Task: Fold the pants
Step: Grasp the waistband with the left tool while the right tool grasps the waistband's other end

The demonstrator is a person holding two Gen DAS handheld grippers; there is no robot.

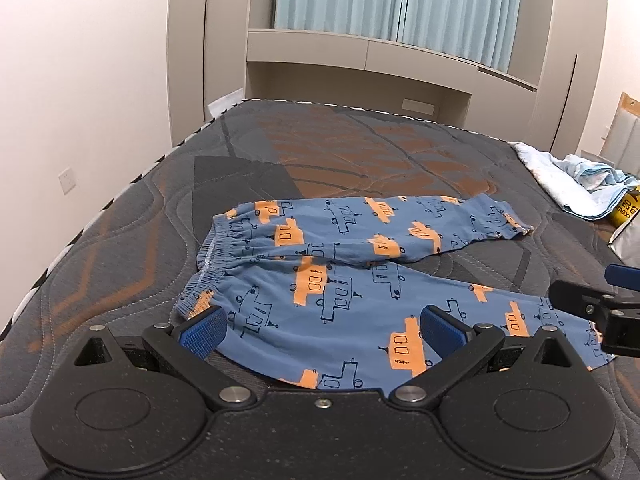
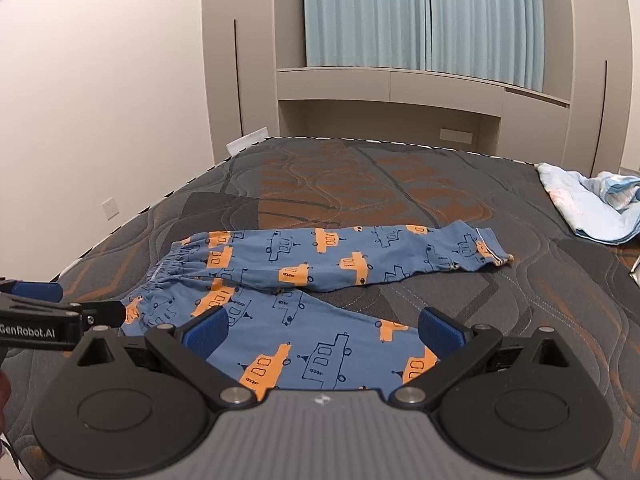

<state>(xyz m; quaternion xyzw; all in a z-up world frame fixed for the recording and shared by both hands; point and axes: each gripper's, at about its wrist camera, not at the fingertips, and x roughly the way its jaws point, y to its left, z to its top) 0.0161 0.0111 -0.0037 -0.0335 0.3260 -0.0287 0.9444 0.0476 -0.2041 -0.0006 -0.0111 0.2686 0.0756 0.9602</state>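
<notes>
Nearest the cameras, the left tool (image 1: 320,330) and the right tool (image 2: 323,330) both hang spread wide with nothing between their blue pads, low over the near leg of the pants (image 1: 344,272). The pants, blue with orange and outlined vehicles, lie flat on the quilted mattress (image 1: 120,216); their long axis runs across the bed, the elastic waistband (image 1: 224,248) pointing left and the cuffs right, the two legs splayed apart. The left tool's side reads "GenRobot.AI" in the right wrist view. Farther right lie a pale blue cloth (image 1: 576,184) and a yellow item (image 1: 626,210) marked "20 max".
</notes>
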